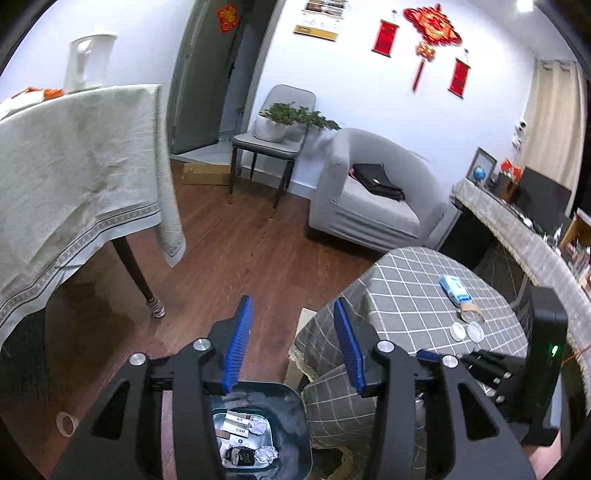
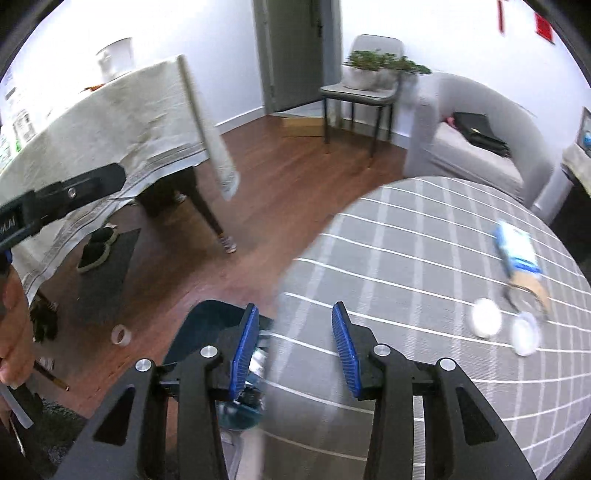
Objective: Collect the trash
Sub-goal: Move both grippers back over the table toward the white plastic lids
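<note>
Two hand-held grippers hang over a dark trash bin (image 1: pixel 258 435) beside a round table (image 1: pixel 406 295) draped in a grey checked cloth. The left gripper (image 1: pixel 293 343) has its blue pads spread apart with nothing between them; below it, the open bin already holds crumpled white paper balls (image 1: pixel 260 424), flat cartons and a dark wrapper (image 1: pixel 240 456). The right gripper (image 2: pixel 291 349) also has its jaws apart and empty, with the table's edge and the bin's rim (image 2: pixel 207 314) under it (this view is blurred, so small detail is lost).

Still on the checked cloth, well away from the bin, lie a blue-and-white packet (image 2: pixel 517 251) with a brown paper piece (image 2: pixel 532 291) touching its near end, and two round white lids (image 1: pixel 467 330) side by side just beside it.

On the wooden floor (image 1: pixel 240 236) near the bin sits a roll of tape (image 2: pixel 121 334). A larger table under a pale tablecloth (image 1: pixel 74 166) stands to the left, carrying a white jug (image 1: pixel 90 61). Against the far wall are a grey chair bearing a potted plant (image 1: pixel 291 118) and a grey armchair (image 1: pixel 373 192) with a black bag (image 1: pixel 376 181) on its seat. Red hangings (image 1: pixel 430 27) decorate the wall. Part of a person's hand (image 2: pixel 11 332) shows at the left edge of the right wrist view.
</note>
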`<control>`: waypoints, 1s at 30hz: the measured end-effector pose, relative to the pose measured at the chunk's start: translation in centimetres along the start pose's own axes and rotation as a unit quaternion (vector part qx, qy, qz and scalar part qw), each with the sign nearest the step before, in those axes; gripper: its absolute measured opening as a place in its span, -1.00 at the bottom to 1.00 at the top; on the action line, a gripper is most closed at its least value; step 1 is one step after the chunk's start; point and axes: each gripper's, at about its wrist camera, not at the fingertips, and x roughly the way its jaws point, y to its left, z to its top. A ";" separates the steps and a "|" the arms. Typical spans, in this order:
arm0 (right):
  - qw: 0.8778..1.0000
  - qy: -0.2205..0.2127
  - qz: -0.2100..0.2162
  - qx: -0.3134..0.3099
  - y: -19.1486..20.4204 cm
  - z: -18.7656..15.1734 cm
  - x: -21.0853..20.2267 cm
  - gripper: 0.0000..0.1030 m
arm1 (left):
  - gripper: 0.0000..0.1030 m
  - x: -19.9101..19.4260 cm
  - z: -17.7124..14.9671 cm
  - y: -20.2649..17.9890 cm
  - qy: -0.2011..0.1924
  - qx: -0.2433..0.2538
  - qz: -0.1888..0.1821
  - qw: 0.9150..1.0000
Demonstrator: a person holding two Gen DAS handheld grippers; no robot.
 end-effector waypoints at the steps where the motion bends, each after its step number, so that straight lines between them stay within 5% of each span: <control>1: 1.000 -0.002 -0.005 0.003 -0.5 -0.2 -0.1 -0.19 | -0.05 0.4 -0.1 -0.8 0.002 0.010 0.001 1.000; 12: 0.998 -0.011 -0.039 0.047 -6.8 -2.7 -2.5 -0.18 | 0.08 3.6 -1.5 -8.0 0.026 0.081 -0.014 0.996; 20: 0.995 -0.023 -0.054 0.077 -10.7 -4.0 -4.3 0.01 | 0.15 6.3 -2.9 -12.5 0.058 0.113 -0.033 0.991; 30: 0.989 -0.020 -0.073 0.126 -15.8 -6.3 -5.3 0.16 | 0.47 9.8 -4.8 -17.8 0.093 0.127 -0.076 0.985</control>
